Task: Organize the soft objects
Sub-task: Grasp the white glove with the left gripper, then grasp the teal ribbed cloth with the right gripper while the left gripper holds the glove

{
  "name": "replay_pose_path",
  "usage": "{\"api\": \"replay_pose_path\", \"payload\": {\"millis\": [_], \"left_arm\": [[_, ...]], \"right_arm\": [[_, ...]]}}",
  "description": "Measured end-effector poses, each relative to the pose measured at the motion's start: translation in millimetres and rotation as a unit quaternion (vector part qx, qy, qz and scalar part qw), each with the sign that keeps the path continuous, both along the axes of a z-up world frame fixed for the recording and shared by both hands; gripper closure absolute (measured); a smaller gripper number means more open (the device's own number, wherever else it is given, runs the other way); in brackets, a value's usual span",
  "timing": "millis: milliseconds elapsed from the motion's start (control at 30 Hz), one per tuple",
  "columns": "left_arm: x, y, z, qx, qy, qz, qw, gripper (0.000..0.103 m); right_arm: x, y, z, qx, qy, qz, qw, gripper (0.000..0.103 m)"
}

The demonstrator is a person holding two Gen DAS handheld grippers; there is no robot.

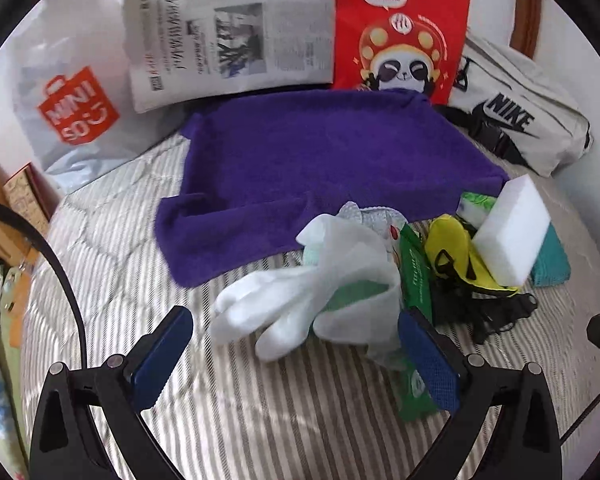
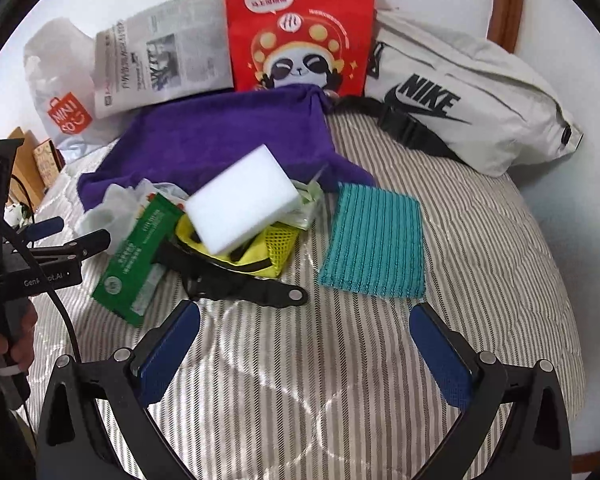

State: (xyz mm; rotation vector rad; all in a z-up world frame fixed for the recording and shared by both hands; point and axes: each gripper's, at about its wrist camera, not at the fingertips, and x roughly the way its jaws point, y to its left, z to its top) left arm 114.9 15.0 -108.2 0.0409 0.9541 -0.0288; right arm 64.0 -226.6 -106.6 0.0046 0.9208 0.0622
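Left wrist view: the left gripper (image 1: 296,350) hangs with its jaws spread wide and empty over a striped bedspread (image 1: 148,280), just short of a white glove (image 1: 284,308) at twelve o'clock from the fingertips. The glove lies crumpled across a green wipes packet (image 1: 416,280), whose lower end sits behind the right-hand pad. Past it, a purple towel (image 1: 320,160) is spread loosely, not folded. At two o'clock a white sponge (image 1: 512,232) leans on a yellow mesh pouch (image 1: 456,252), with a teal cloth (image 1: 552,260) behind.

Right wrist view: the right gripper (image 2: 304,352) is likewise released and holds nothing, above bare bedspread. The teal cloth (image 2: 374,240) lies flat by itself at one o'clock; the white sponge (image 2: 244,200) rests tilted atop the yellow mesh pouch (image 2: 278,246) at eleven o'clock, the green wipes packet (image 2: 136,256) at ten. A grey waist bag (image 2: 472,108) and a red paper bag (image 2: 300,28) stand along the back.

By the look of it, sorting has barely begun: the soft items remain one jumbled heap, nothing stacked, folded or bagged.
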Motion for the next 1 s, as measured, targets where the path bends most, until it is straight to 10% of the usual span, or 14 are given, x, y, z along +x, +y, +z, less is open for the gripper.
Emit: {"api": "replay_pose_path", "payload": {"millis": [233,567,1000], "left_arm": [[26,-4,-22,0.004,0.009,-0.043,0.9990,0.014],[27,3,-23,-0.021,0.001,-0.054,0.9983,0.078],[-24,42,-5,-0.057,-0.008,-0.026,0.9980,0.081]], "right_arm": [[20,-4,-20,-0.003,0.022,-0.006,1.000,0.000],[33,-8,-32,-0.011,0.030,-0.012,0.999,0.000],[24,-15,-23,-0.022,0.014,-0.023,0.999,0.000]]}}
